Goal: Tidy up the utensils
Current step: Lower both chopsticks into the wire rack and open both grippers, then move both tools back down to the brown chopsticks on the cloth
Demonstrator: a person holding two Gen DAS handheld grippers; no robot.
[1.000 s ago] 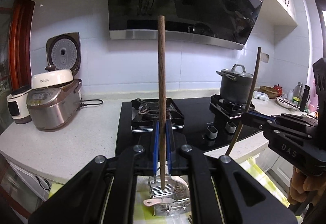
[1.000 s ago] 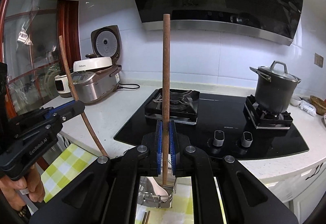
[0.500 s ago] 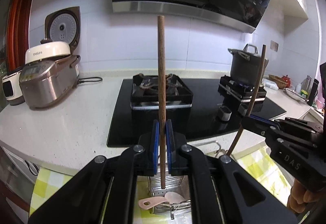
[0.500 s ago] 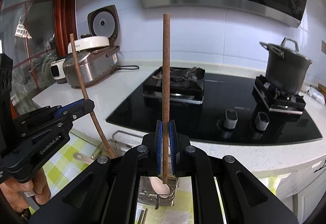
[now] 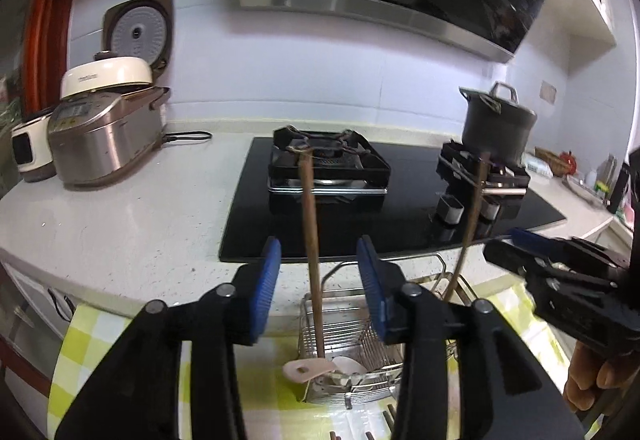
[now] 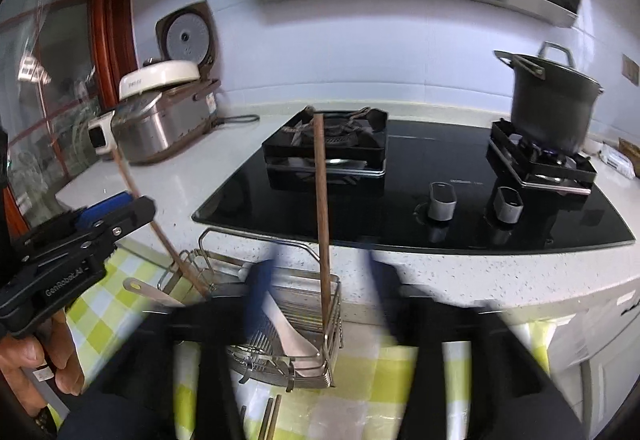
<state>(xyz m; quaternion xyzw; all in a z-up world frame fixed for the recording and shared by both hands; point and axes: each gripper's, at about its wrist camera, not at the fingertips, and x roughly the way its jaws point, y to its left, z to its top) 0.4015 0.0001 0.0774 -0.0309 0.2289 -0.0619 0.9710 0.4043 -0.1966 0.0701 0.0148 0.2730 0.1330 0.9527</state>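
Observation:
A wire utensil basket stands on a yellow checked cloth below the counter; it also shows in the right wrist view. Two brown wooden chopsticks stand in it. One chopstick stands free between the fingers of my open left gripper. The other chopstick stands free between the blurred, open fingers of my right gripper. A pale spoon and a white spoon lie in the basket.
A black gas hob sits on the white counter with a dark pot on its right burner. A rice cooker stands at the left. More chopsticks lie on the cloth in front of the basket.
Both grippers lowered toward the basket and opened. Each chopstick dropped into the basket and now stands free, leaning slightly.

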